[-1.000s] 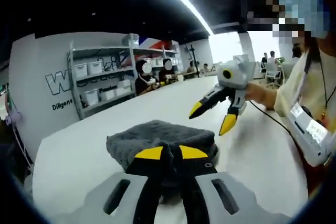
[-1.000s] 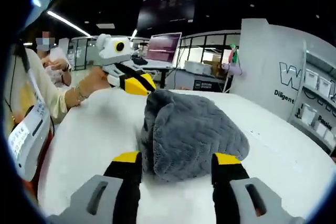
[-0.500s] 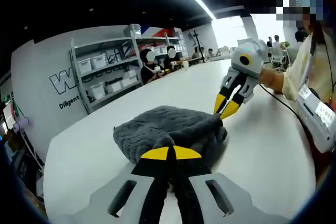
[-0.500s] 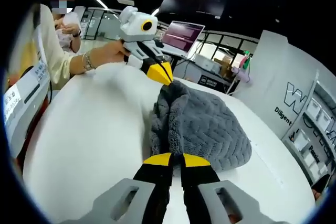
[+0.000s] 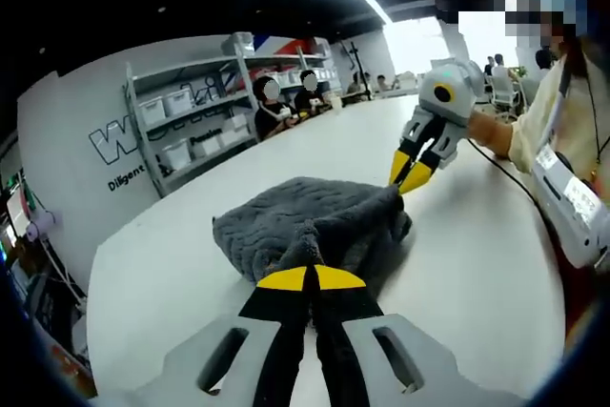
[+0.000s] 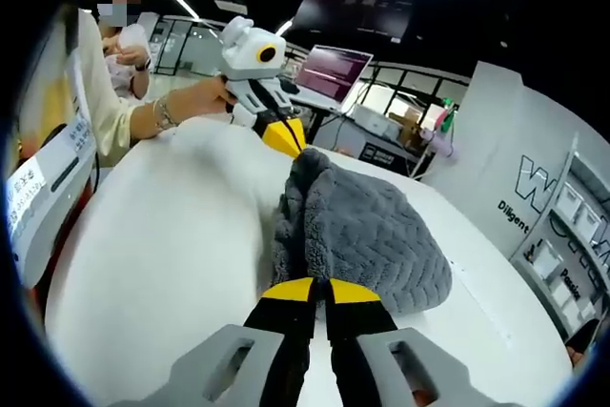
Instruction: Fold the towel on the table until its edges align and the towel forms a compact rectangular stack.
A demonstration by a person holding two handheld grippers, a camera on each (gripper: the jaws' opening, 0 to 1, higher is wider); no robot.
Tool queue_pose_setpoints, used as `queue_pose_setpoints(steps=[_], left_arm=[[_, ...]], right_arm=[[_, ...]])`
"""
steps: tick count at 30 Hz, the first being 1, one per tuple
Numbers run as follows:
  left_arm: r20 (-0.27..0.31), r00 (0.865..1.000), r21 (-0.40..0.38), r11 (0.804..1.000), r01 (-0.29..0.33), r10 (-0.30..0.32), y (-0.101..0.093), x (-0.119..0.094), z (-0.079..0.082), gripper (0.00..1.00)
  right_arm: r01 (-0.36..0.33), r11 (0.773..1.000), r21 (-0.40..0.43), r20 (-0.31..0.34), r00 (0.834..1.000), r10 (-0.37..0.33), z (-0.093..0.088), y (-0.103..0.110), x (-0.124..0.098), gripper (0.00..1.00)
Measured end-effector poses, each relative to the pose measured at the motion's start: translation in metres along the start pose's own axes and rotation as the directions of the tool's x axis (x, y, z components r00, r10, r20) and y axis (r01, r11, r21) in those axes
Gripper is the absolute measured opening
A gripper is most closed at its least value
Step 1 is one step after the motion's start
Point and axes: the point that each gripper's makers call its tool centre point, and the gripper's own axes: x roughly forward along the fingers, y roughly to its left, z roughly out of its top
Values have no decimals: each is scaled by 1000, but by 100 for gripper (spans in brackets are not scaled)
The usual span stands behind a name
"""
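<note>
A grey textured towel point(image 5: 305, 221) lies bunched in a thick folded heap on the white table point(image 5: 477, 264). In the left gripper view my left gripper point(image 5: 310, 279) is shut on the towel's near edge. My right gripper point(image 5: 412, 176) comes in from the right and pinches the towel's far right corner. In the right gripper view the towel point(image 6: 376, 235) stretches away from my right gripper point(image 6: 319, 291), whose yellow tips are shut on the near edge. My left gripper point(image 6: 283, 137) is clamped on the towel's far corner, held by a person's hand point(image 6: 186, 102).
Wide bare table point(image 6: 162, 235) surrounds the towel. Metal shelves with white bins point(image 5: 181, 131) stand beyond the table's left side. Two people point(image 5: 281, 107) sit at the far end. A laptop point(image 6: 329, 78) sits behind the table. The person's torso with a badge point(image 5: 572, 207) is close on the right.
My right gripper went from open astride the towel to shut on its edge. The left gripper has stayed shut on the towel. Both views have shifted slightly.
</note>
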Motion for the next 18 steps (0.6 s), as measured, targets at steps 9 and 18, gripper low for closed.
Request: queue_pose_setpoints(steps=[9, 18], left_arm=[[83, 992, 10, 995, 98, -99, -14, -12, 14, 0], [46, 999, 67, 998, 11, -14, -16, 6, 13, 11]], right_arm=[[-7, 1000, -7, 3, 1000, 7, 1, 0, -3, 0], [-9, 1000, -19, -3, 1000, 9, 1, 3, -3, 0]])
